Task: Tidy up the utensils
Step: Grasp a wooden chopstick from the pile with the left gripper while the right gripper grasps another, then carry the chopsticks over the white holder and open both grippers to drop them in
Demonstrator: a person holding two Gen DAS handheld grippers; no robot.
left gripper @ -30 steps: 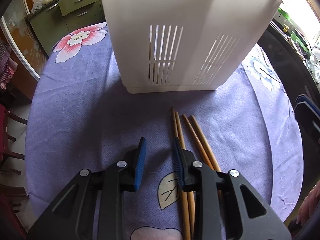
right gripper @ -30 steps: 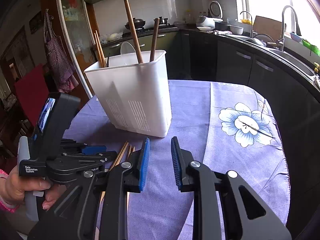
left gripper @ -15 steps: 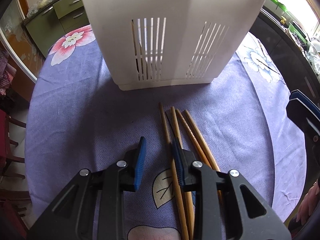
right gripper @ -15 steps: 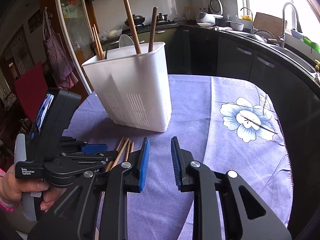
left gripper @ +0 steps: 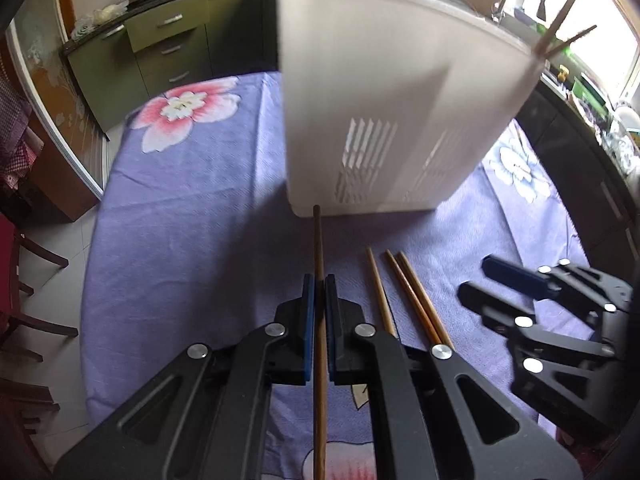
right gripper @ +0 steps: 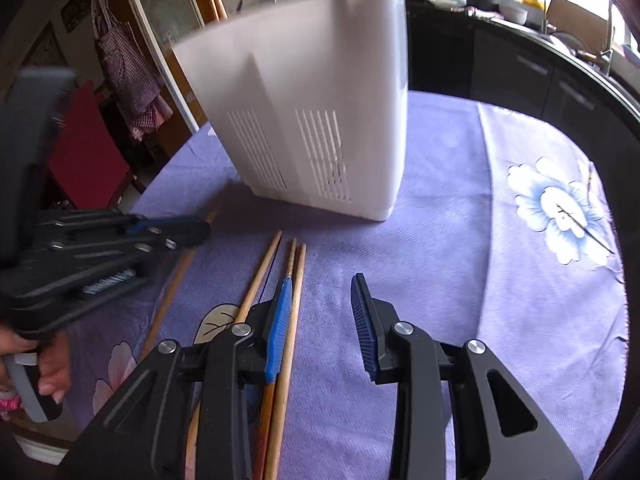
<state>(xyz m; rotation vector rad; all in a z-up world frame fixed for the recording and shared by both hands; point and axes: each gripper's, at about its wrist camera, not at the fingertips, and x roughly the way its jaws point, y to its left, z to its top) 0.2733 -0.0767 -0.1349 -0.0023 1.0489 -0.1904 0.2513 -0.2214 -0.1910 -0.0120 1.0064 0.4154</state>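
One chopstick (left gripper: 319, 248) sits clamped in the left claw (left gripper: 319, 292) (right claw (right gripper: 320, 304) gapes, holding nothing).

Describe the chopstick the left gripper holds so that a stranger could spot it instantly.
Find the white slotted holder on the purple tablecloth. Before it, the left gripper clamps one darker chopstick pointing at the holder's base. Three paler chopsticks lie loose to its right.
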